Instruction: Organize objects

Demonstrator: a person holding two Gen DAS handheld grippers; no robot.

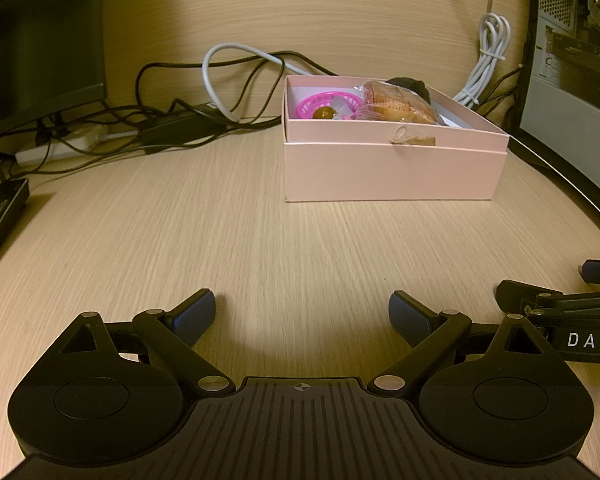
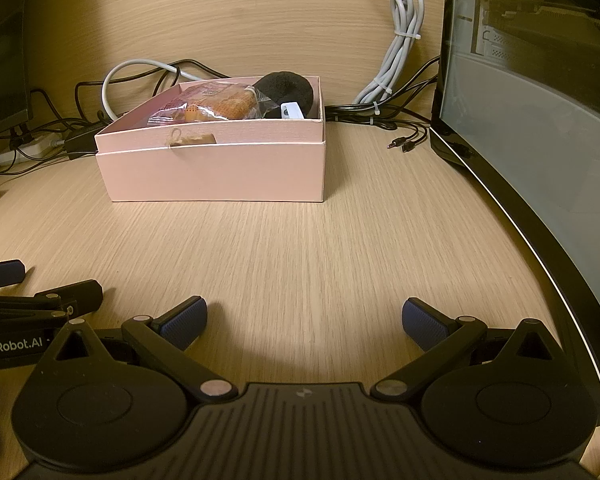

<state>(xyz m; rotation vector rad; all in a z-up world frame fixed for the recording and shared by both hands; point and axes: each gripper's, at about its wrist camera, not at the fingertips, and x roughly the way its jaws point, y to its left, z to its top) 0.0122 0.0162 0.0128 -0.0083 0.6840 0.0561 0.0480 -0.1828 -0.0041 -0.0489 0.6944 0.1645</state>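
A pink cardboard box stands open on the wooden desk, ahead of both grippers. Inside lie a small magenta basket with a brown ball, a wrapped pastry, a black foam pad and a small white item. My left gripper is open near the desk's front, with nothing between its fingers. My right gripper is open too, empty, and sits just right of the left one. Each shows at the edge of the other's view.
Tangled black and white cables and a power strip lie behind the box. A bundled white cable hangs at the back. A computer case with a glass side stands at the right. A monitor is at the left.
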